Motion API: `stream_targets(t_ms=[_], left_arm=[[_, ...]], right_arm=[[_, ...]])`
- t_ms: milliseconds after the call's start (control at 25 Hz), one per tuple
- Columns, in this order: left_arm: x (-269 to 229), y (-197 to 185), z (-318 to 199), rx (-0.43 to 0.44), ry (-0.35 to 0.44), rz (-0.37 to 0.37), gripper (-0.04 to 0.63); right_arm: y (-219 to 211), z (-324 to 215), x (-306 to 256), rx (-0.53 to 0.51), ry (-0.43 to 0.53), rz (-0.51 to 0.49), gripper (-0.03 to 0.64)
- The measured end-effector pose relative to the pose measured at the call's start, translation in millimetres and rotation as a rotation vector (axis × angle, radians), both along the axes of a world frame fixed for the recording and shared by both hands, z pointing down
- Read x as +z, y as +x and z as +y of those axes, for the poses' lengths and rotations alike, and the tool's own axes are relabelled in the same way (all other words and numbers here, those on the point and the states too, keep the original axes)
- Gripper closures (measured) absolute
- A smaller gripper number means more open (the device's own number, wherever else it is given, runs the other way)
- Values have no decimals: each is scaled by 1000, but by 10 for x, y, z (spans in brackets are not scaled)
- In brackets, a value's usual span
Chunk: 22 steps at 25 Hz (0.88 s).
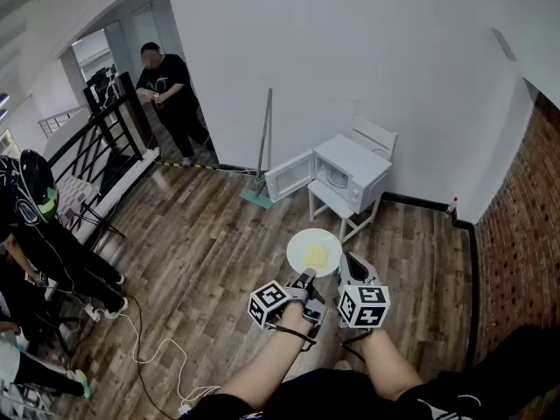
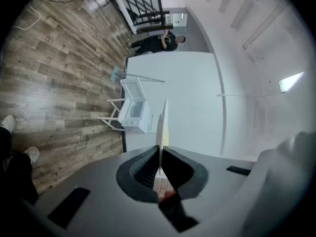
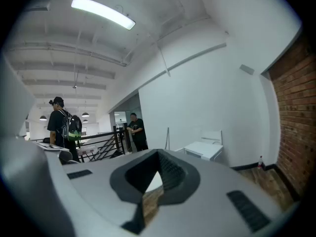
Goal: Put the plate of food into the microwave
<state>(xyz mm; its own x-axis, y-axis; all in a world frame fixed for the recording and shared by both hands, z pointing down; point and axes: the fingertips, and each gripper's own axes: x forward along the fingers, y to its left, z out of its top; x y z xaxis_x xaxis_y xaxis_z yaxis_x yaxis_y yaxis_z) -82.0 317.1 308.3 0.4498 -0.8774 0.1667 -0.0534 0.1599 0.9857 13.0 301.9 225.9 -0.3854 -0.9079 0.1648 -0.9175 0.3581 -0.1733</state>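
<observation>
while the left gripper (image 2: 160,153) pinches the near rim of the 1 plate (image 1: 302,241), the right gripper (image 3: 158,154), jaws met and empty, sits just right of it; 1 open microwave (image 1: 350,171) stands farther off; the yellow food (image 1: 315,255) is indistinct.

The floor (image 1: 201,252) is wood planking, matt, with a streaky grey-brown grain. The plate (image 1: 297,241) looks smooth and white with a slight sheen; I cannot tell ceramic from plastic. The microwave (image 1: 354,166) has a smooth white casing, and the chair (image 1: 374,136) looks like white-painted wood. The brick wall (image 1: 516,226) is rough and red, the white wall (image 1: 350,51) smooth and matt. The left hand-held gripper (image 2: 159,164) and right hand-held gripper (image 3: 157,172) have matt grey plastic shells with black ribbed pads (image 3: 171,169). The railing (image 1: 114,129) looks like black metal.
</observation>
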Motion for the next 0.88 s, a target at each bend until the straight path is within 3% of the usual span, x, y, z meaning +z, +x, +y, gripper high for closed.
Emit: stream_targets(t_ms=[880], left_arm=[[209, -609, 65, 41, -16, 17, 583]], right_arm=[[-504, 134, 145, 85, 1, -9, 604]])
